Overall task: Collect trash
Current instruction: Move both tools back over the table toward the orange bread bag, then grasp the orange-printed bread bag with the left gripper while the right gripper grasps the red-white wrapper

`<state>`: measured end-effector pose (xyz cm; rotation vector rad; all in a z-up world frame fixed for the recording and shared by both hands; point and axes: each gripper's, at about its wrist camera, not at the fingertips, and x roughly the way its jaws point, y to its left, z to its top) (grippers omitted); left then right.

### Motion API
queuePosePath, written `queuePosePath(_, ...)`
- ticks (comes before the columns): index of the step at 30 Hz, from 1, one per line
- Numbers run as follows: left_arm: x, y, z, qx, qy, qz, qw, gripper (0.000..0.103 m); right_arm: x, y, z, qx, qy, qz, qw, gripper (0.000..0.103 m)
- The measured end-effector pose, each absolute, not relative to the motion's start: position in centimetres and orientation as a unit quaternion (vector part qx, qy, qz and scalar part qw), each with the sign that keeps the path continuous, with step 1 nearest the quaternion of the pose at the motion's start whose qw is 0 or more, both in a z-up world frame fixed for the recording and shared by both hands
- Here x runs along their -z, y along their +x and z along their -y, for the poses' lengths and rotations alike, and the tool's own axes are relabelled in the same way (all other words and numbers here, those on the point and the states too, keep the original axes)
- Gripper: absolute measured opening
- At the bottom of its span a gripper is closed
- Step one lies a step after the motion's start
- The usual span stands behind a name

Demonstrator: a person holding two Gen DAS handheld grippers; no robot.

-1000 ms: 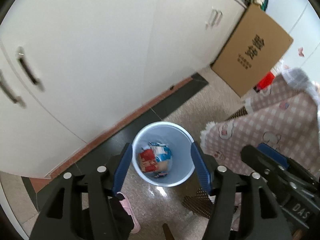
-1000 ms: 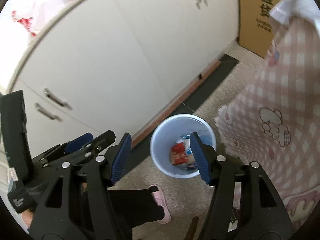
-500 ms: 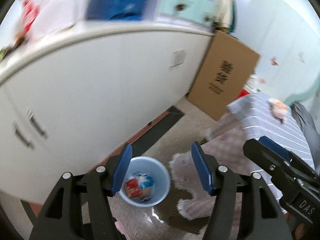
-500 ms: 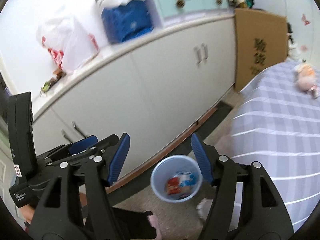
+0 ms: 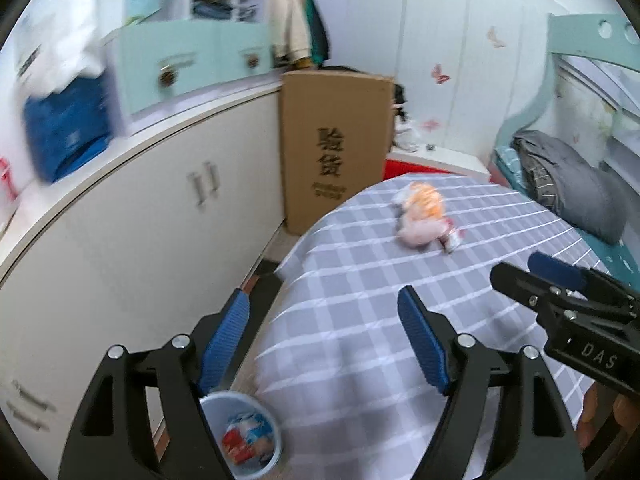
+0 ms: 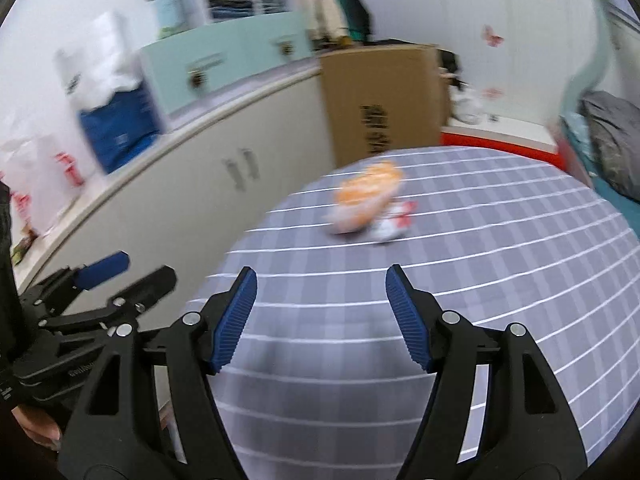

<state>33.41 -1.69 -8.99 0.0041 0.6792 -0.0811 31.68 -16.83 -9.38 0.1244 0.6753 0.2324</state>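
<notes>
**Grippers over checked cloth, trash ahead**

Left gripper (image 5: 324, 340) nearest in its own view, blue pads spread wide, nothing between them. Right gripper (image 6: 320, 316) likewise released, pads apart and empty; also seen from the side at the right edge of the left view. Below the left pad, down on the floor, a pale blue bin (image 5: 240, 432) holding red, white and blue wrappers (image 5: 244, 436), close against the white cabinet (image 5: 120, 248). Under both grippers, a grey-and-white checked cloth (image 6: 440, 264) covering the worktop, draped over its near-left edge. Farther along the cloth, well apart from both grippers, an orange-and-pink snack bag (image 6: 366, 196), blurred, lying on its side, with a small red-and-white wrapper (image 6: 394, 222) touching its right end. Beyond the worktop, a tall cardboard box (image 5: 336, 148) with black printed characters, standing upright against the cabinet's end. On the cabinet top, a blue bag (image 5: 64, 132) and a mint drawer unit (image 5: 192, 64), both smeared by motion. At far right, a grey pillow (image 5: 576, 196) on a teal bed.
</notes>
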Motion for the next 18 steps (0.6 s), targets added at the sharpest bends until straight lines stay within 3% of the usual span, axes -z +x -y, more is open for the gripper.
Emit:
queuePosePath(15,11.9,44.4,11.1,0.11,0.016,-0.351,0.93,0.075,13.3,39.3,26.1,-0.065,0.151,-0.372,0.914,0.067)
queuePosePath(16,12.2,44.9,11.1,0.113,0.015,-0.355,0.928,0.07,13.4,39.5,26.2,-0.064,0.153,-0.372,0.913,0.067)
queuePosePath(18,13.0,46.2,10.8,0.122,0.008,-0.38,0.917,0.037,13.5,40.0,26.1,-0.065,0.151,-0.373,0.913,0.067)
